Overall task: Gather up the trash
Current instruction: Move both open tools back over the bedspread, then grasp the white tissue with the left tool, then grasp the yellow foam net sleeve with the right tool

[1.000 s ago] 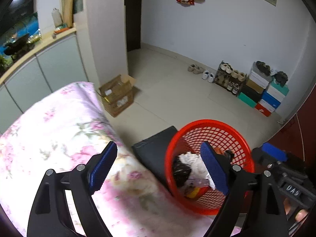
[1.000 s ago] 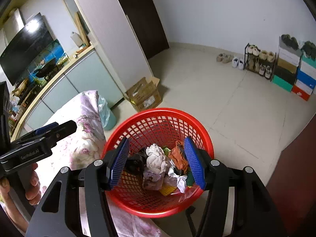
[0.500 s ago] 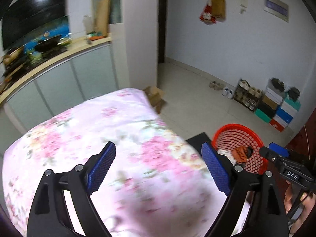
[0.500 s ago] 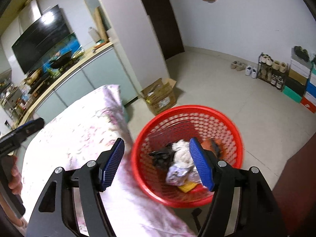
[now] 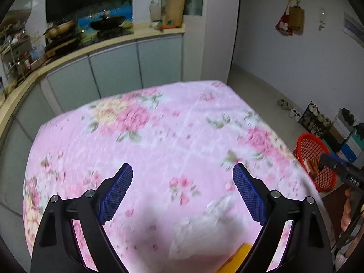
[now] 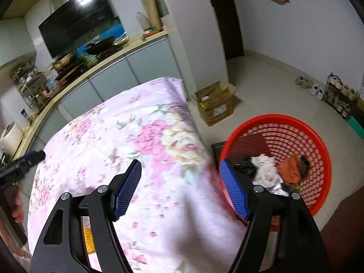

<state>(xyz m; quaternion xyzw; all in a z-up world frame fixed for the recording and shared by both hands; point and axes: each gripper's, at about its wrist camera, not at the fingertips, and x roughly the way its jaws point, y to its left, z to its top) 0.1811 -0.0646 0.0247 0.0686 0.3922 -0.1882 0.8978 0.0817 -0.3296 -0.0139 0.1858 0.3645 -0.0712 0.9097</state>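
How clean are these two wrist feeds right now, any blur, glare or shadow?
Left wrist: floral cloth smeared by motion blur, dark shadow at bottom centre. Right wrist: cloth blurred too, red basket fairly sharp, glare on the range hood. Both heavily fisheye-curved.

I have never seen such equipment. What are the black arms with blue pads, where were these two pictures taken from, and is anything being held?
No robot is here: a person carries one hand-held tool in each hand, and a camera on each looks forward along its two fingers. One picture comes from the left tool, the other from the right tool. Both look down on a table under a pink flowered cloth. On it lie a crumpled white wrapper and something yellow at the near edge. Beside the table stands a red plastic mesh basket already holding trash. The left tool is open and empty; the right tool's jaws are opening, with nothing between them.
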